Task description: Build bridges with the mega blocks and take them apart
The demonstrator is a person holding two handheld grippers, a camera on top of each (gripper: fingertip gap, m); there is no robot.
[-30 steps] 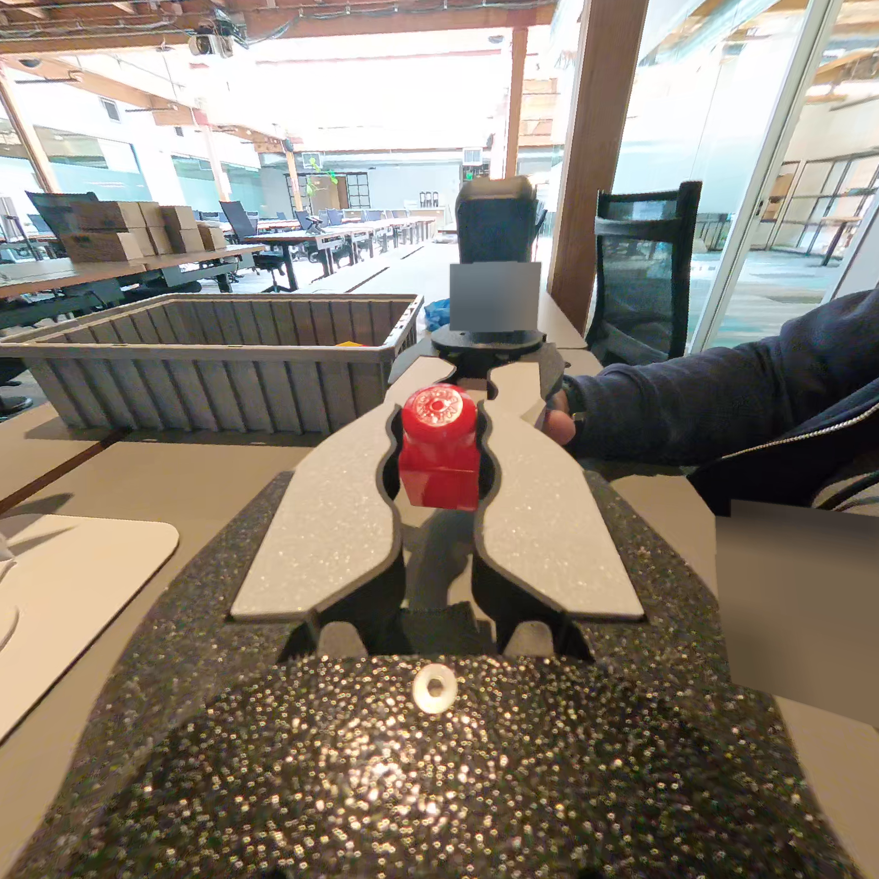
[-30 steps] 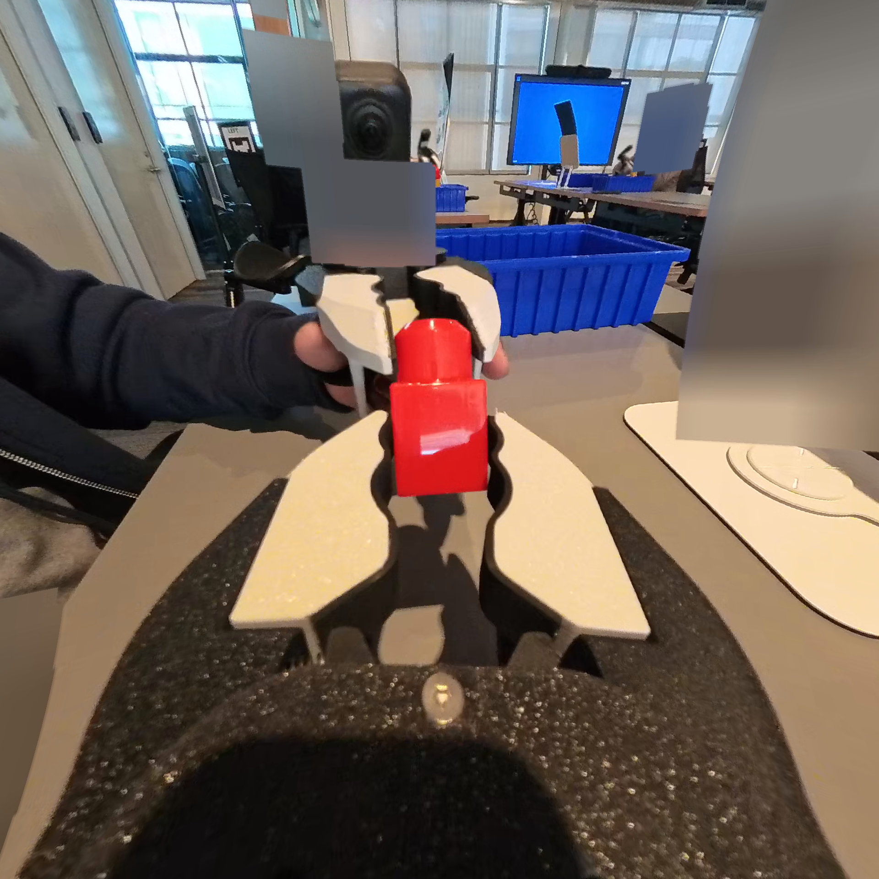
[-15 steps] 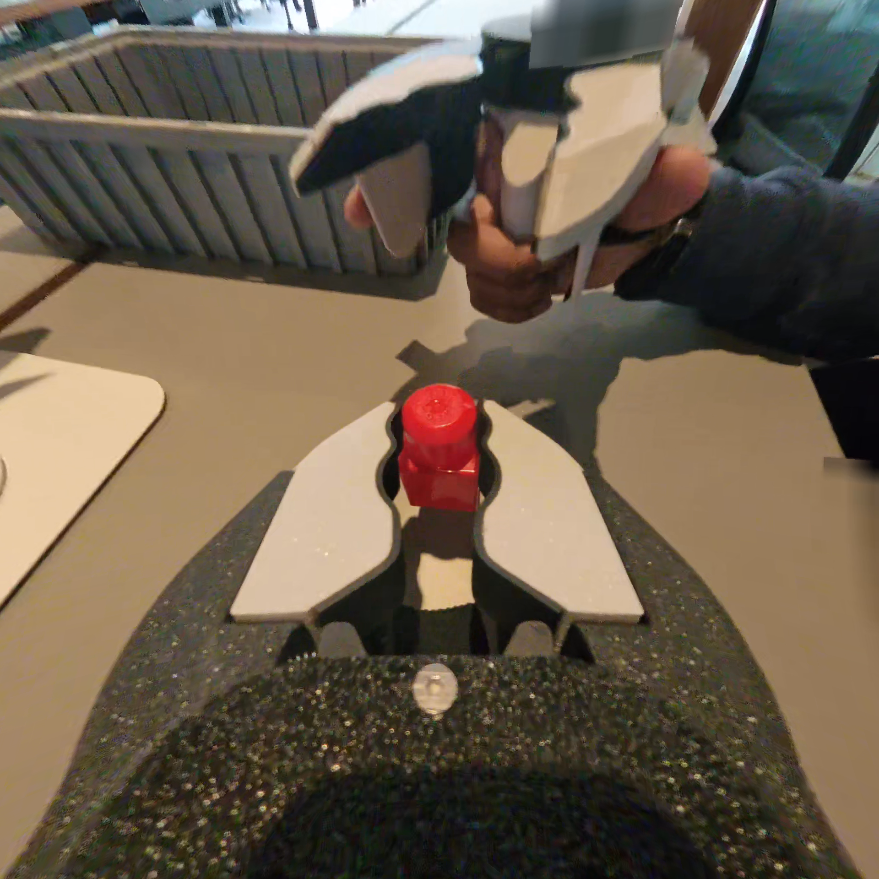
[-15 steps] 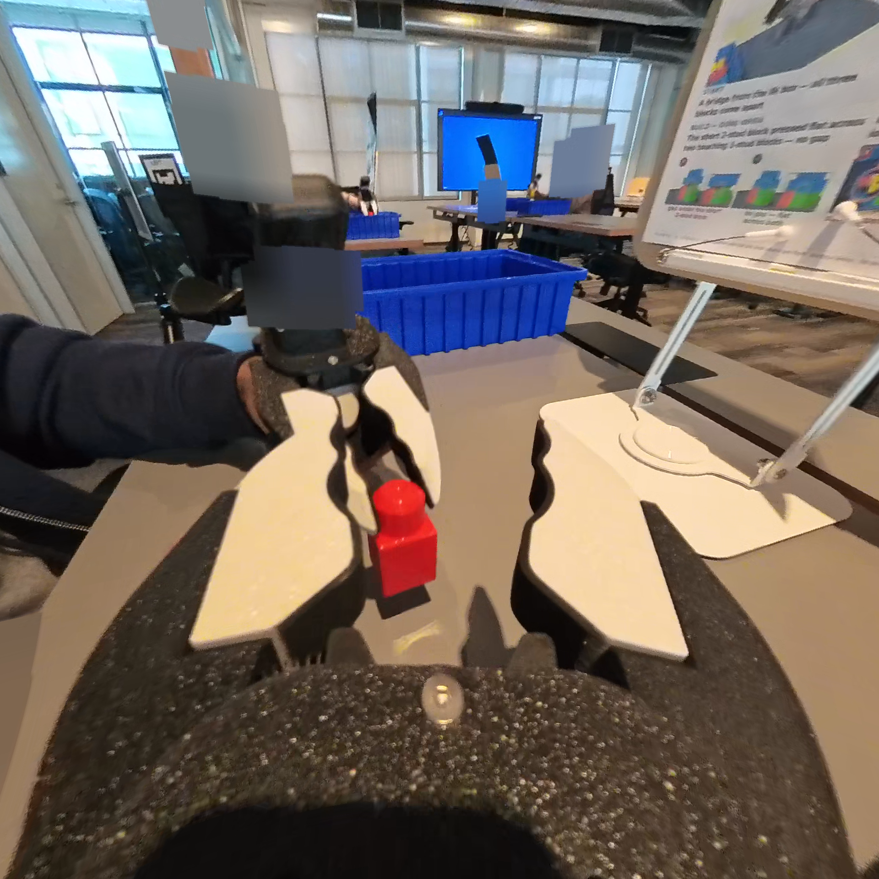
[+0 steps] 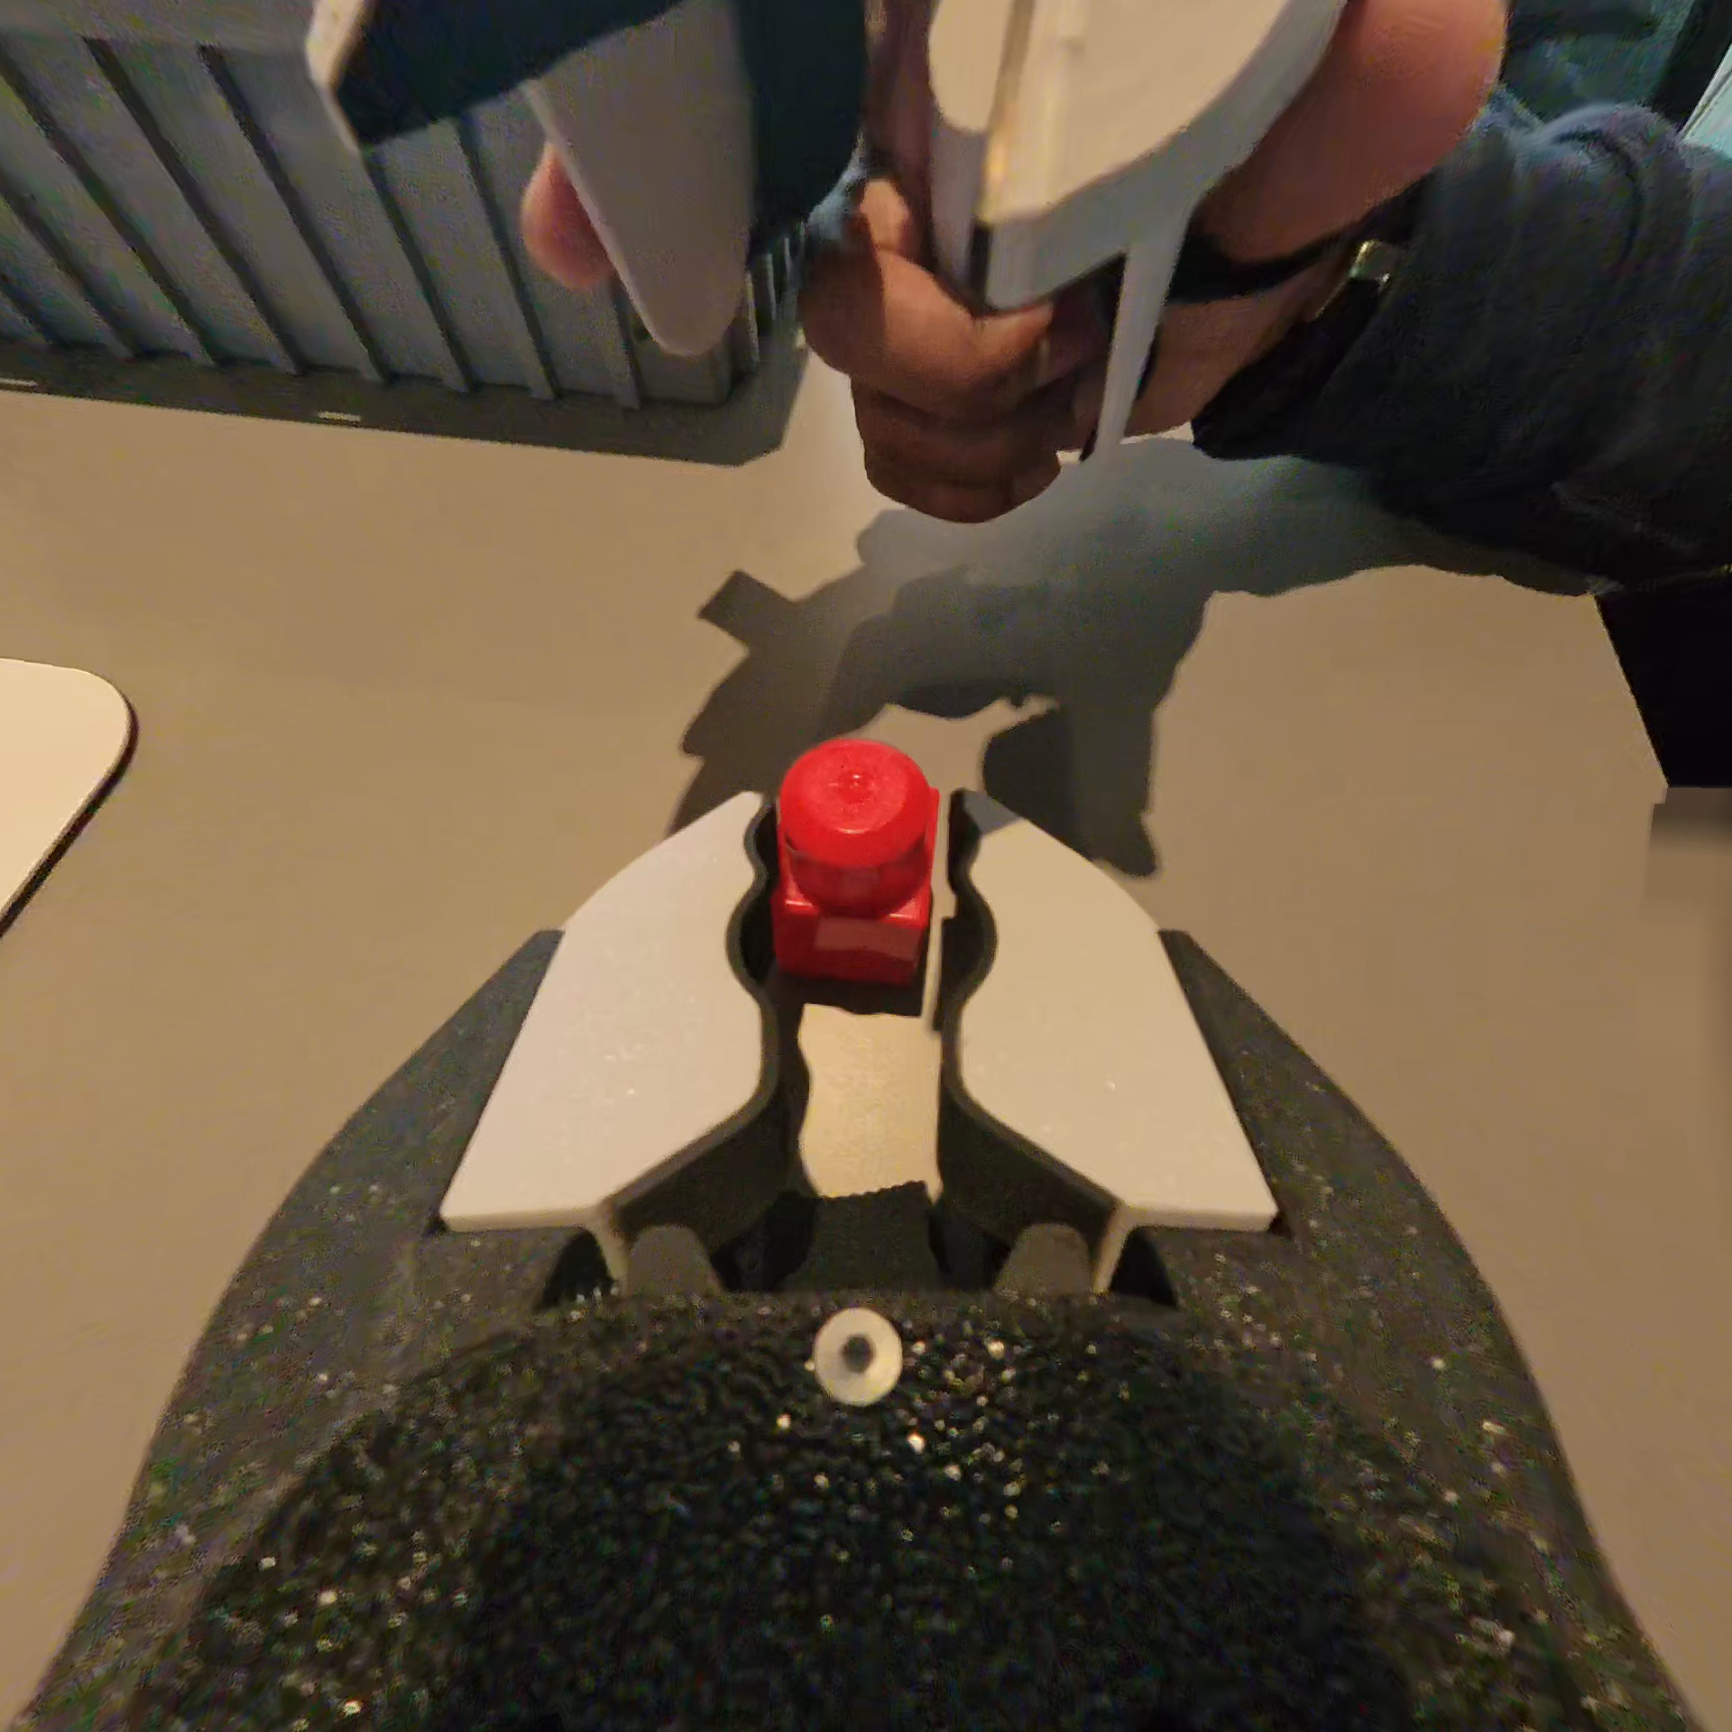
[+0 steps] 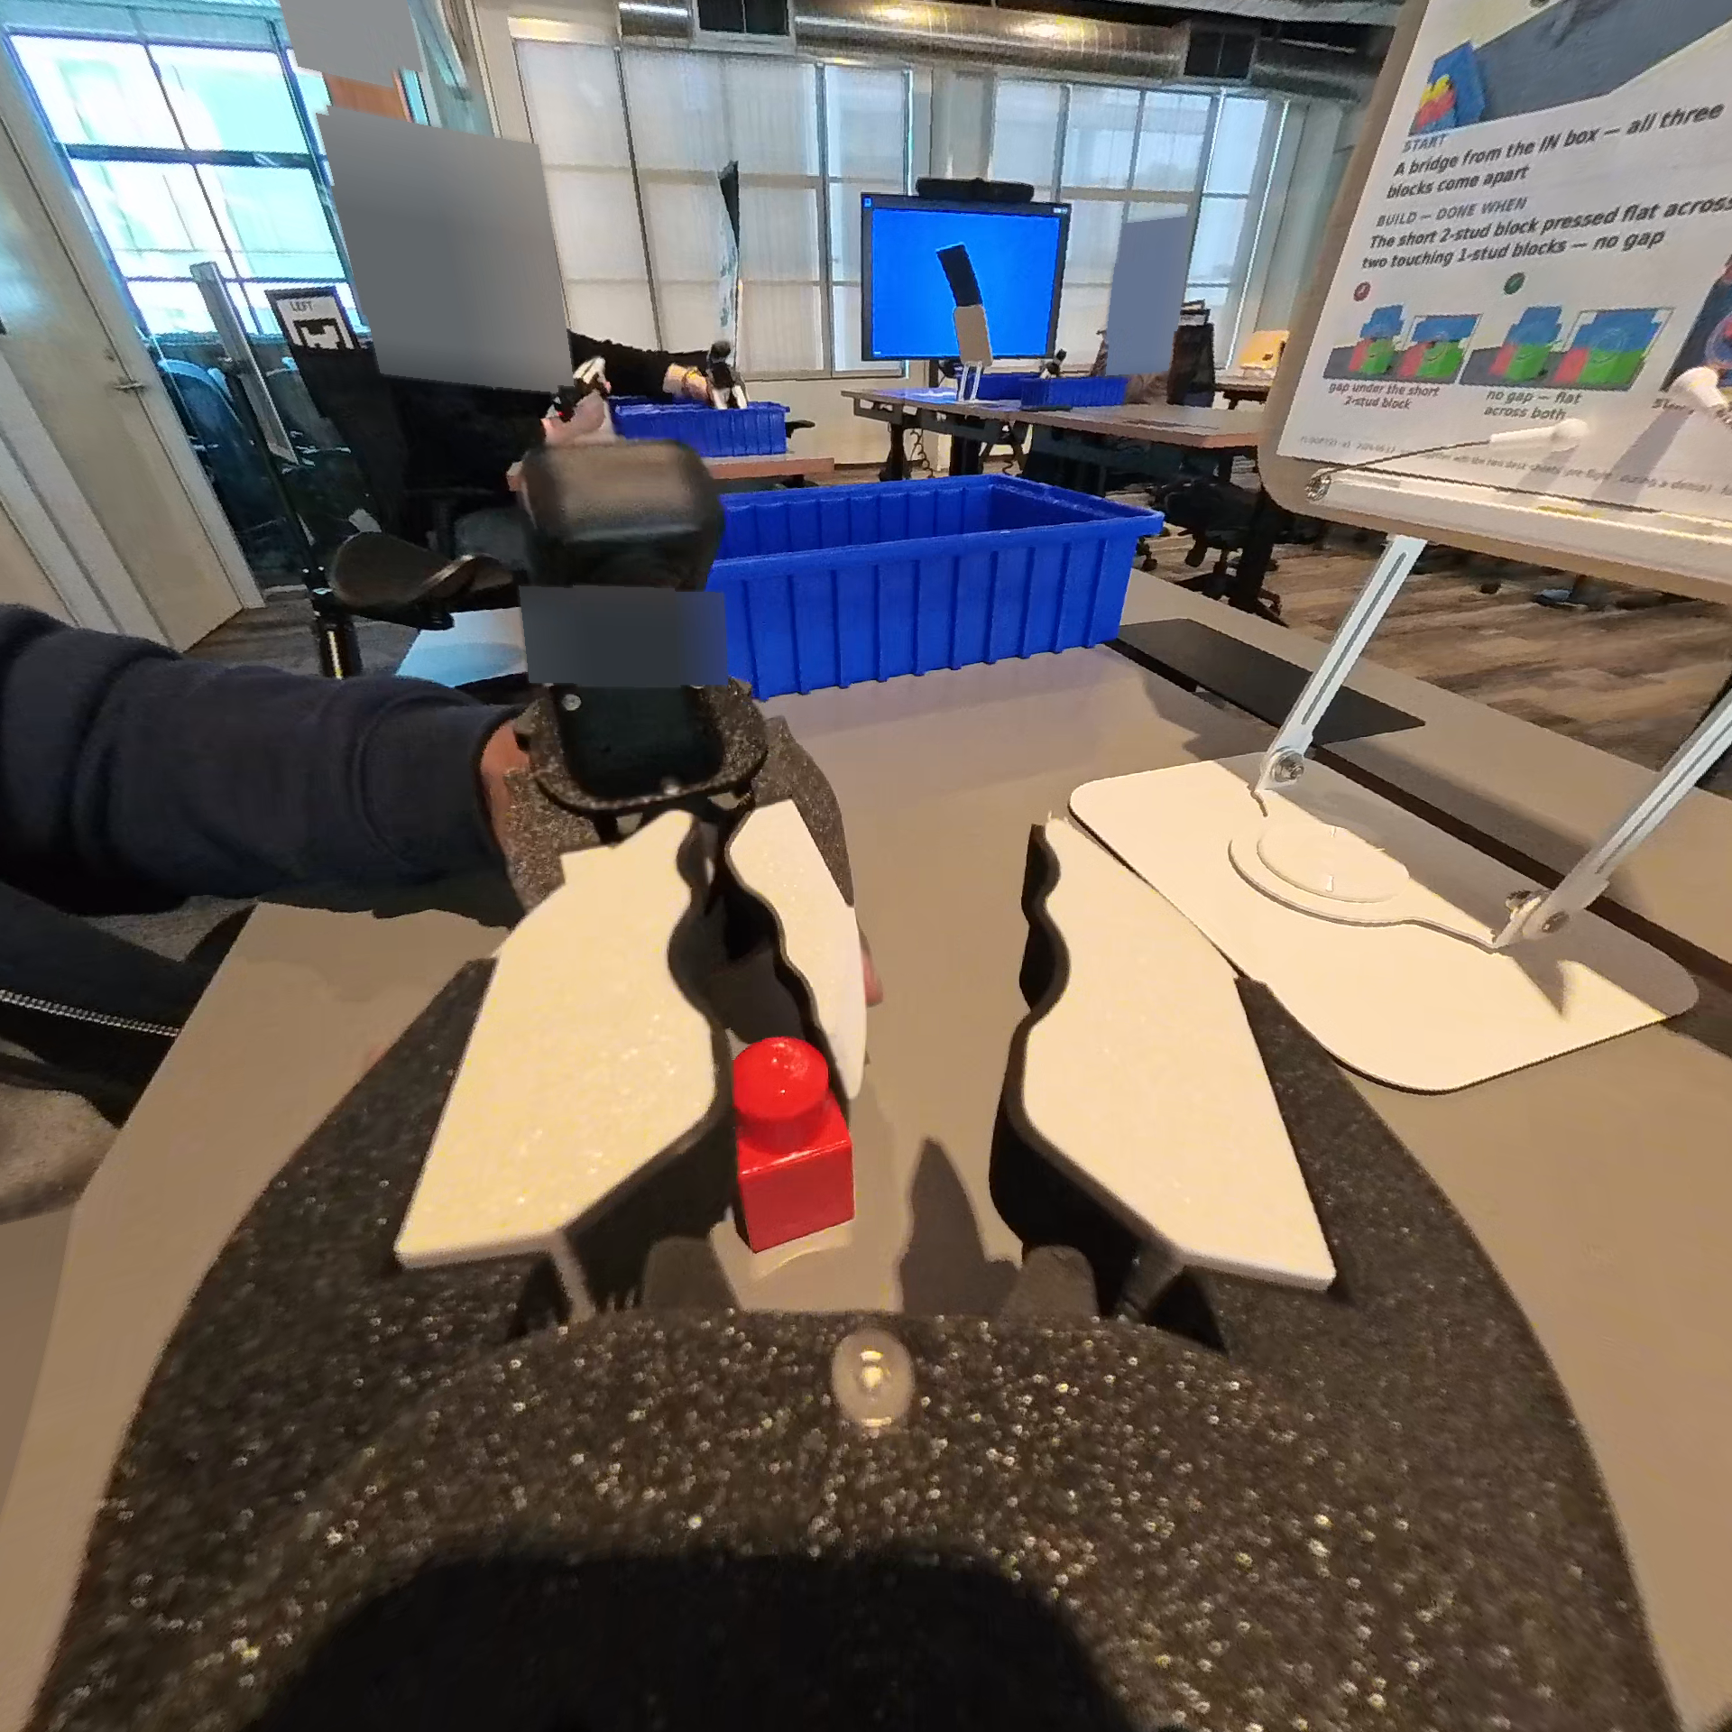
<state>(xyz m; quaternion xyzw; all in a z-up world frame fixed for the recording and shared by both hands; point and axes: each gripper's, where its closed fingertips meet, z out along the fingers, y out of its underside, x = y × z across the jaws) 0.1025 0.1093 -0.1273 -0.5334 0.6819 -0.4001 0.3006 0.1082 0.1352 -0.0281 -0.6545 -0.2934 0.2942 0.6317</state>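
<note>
Left gripper (image 5: 855, 900): its jaws are pinching the body of a red one-stud block from both sides, near their tips.
Red one-stud block (image 5: 851, 886): it is sitting stud-up in that grip, low over the open middle of the bench (image 5: 375, 712); the right wrist view is showing a shadow just under it, but I cannot tell whether its base is touching the surface.
Right gripper (image 6: 872, 1022): its jaws are standing wide apart with nothing between them; in its own view the block (image 6: 792, 1148) is lying just inside its left finger, not touching the right one.
Right gripper from the left wrist view (image 5: 843, 187): it is hanging above and beyond the block, well clear of it, with a hand (image 5: 947, 375) wrapping its handle.
White stand base (image 6: 1387, 947): it is resting toward one side edge of the bench, carrying an instruction board (image 6: 1537, 234) on thin legs.
Grey bin (image 5: 281, 234): it is sitting at the far edge in the left wrist view; its contents are not showing.
Blue bin (image 6: 918, 581): it is sitting at the far edge in the right wrist view; its inside is hidden too.
Progress: judging by this, only one loose single block is showing, joined to nothing, so either a bridge is only beginning or the last piece of one is being put aside.
Remaining: no other block is showing on the bench; a second one-stud block and a two-stud span would be needed for any bridge.
</note>
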